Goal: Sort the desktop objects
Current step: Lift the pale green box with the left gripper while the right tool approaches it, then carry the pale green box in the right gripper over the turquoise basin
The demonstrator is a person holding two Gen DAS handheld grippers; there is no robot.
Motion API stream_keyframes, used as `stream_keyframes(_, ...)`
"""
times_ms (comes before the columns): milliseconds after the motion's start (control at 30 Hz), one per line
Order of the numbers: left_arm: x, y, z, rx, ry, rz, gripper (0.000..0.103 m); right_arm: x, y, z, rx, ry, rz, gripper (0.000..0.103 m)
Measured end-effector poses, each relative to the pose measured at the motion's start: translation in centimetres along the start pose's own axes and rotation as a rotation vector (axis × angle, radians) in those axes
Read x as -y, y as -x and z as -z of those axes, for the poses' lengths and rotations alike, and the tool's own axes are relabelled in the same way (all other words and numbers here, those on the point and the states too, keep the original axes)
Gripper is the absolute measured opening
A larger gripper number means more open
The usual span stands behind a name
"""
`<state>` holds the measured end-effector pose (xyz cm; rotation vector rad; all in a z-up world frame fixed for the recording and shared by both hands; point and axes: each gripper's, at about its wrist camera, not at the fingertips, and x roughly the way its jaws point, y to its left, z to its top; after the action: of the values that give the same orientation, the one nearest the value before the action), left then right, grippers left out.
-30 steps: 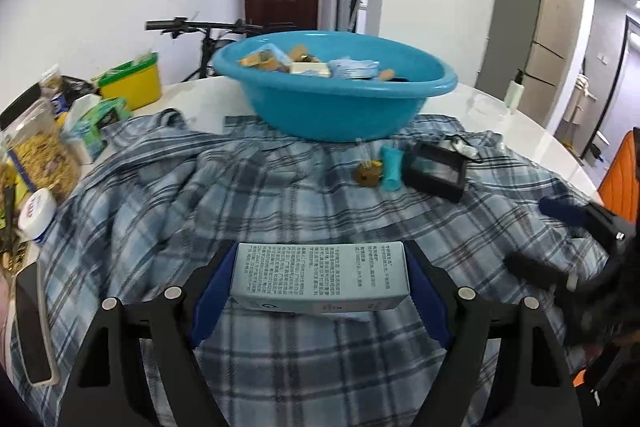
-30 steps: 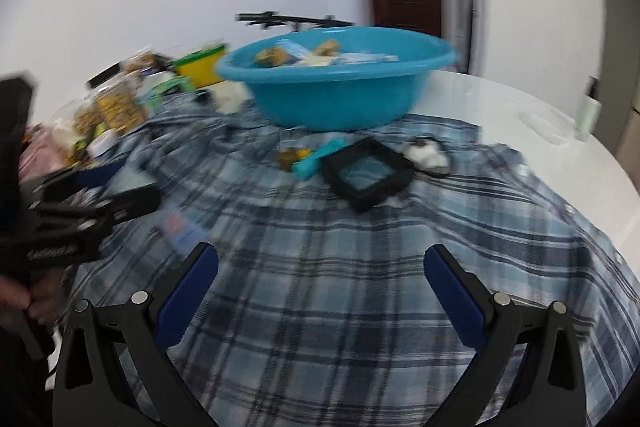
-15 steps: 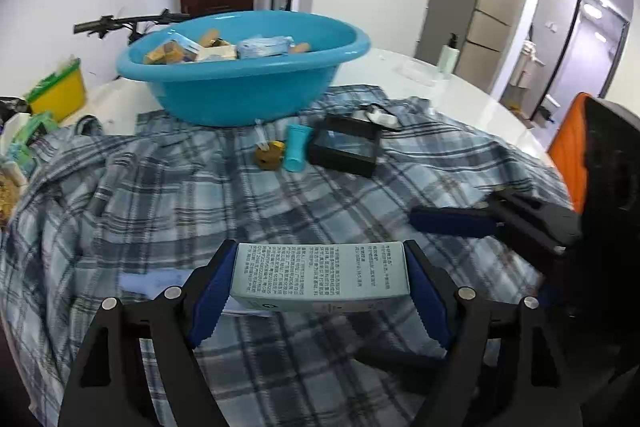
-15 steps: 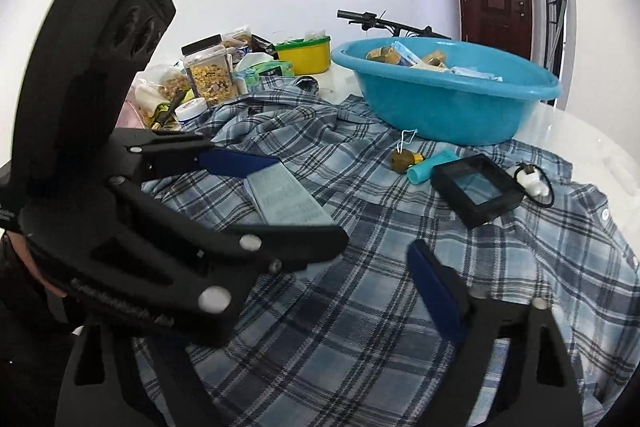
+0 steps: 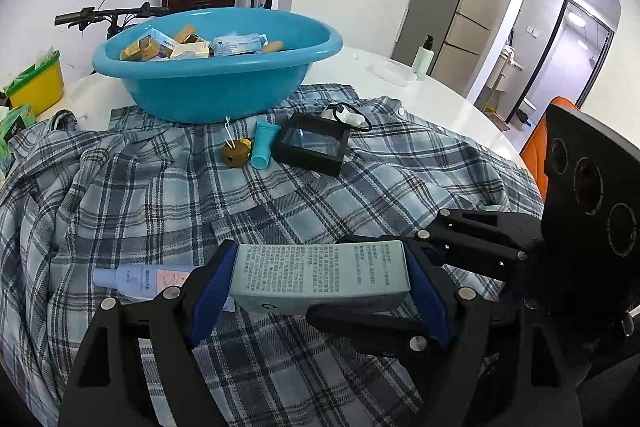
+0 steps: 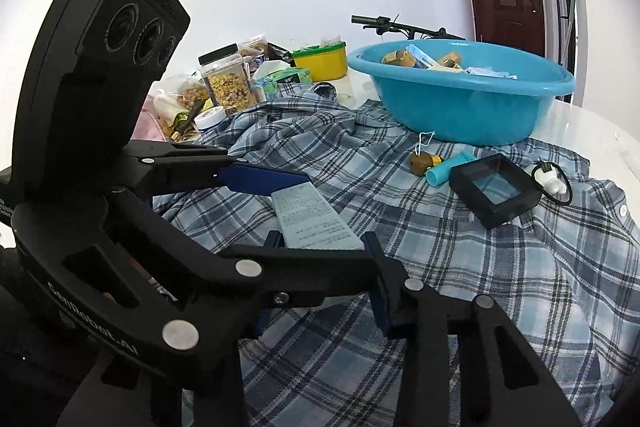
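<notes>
My left gripper point(image 5: 320, 275) is shut on a pale green printed box point(image 5: 320, 277), its blue pads pressing on the two short ends, just above the plaid shirt point(image 5: 280, 211). From the right, my right gripper point(image 6: 324, 247) reaches across. Its jaws are closing on the near end of the same box point(image 6: 312, 223), one pad against each long side. A blue basin point(image 5: 216, 95) with several small boxes stands at the back. Before it lie a brown ball point(image 5: 236, 155), a teal tube point(image 5: 262, 143), a black frame case point(image 5: 312, 143) and a white plug point(image 5: 346, 115). A lilac tube point(image 5: 136, 277) lies beneath my left finger.
A yellow tub point(image 6: 320, 61), a snack jar point(image 6: 228, 83) and several packets crowd the table's left side. A pump bottle point(image 5: 424, 55) and a clear lid stand on the white tabletop point(image 5: 440, 99) at the back right. An orange chair point(image 5: 538, 151) is beyond the edge.
The right gripper has swung in from the right and narrowed its wide jaws onto the box held by the left. The left gripper turned rightward, still gripping the box.
</notes>
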<state>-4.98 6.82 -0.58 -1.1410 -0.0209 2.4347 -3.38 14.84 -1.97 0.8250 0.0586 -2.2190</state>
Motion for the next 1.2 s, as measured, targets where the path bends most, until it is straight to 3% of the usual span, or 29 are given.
stream_keyframes(67,-0.1,0.1,0.0,0.002,0.003,-0.009,0.086,0.0,-0.1,0.0,-0.002,0.000,0.008,0.035)
stream_keyframes(133,-0.4,0.3,-0.1,0.019,0.016,-0.028,0.087,0.3,-0.1,0.0,-0.008,-0.008,0.026,0.026)
stream_keyframes(467,-1.4,1.1,-0.4,0.069,0.057,-0.061,0.087,1.5,-0.3,0.0,-0.024,-0.062,0.064,0.026)
stream_keyframes(633,-1.8,1.3,-0.5,0.086,0.069,-0.105,0.087,2.2,0.1,-0.5,-0.006,-0.081,0.124,0.026)
stream_keyframes(767,-2.4,1.5,-0.7,0.099,0.093,-0.114,0.087,2.7,0.8,-1.4,0.025,-0.060,0.207,0.026)
stream_keyframes(1200,-2.9,3.0,-4.1,0.227,0.108,-0.185,0.087,4.0,3.2,-6.9,0.133,-0.038,0.326,0.026)
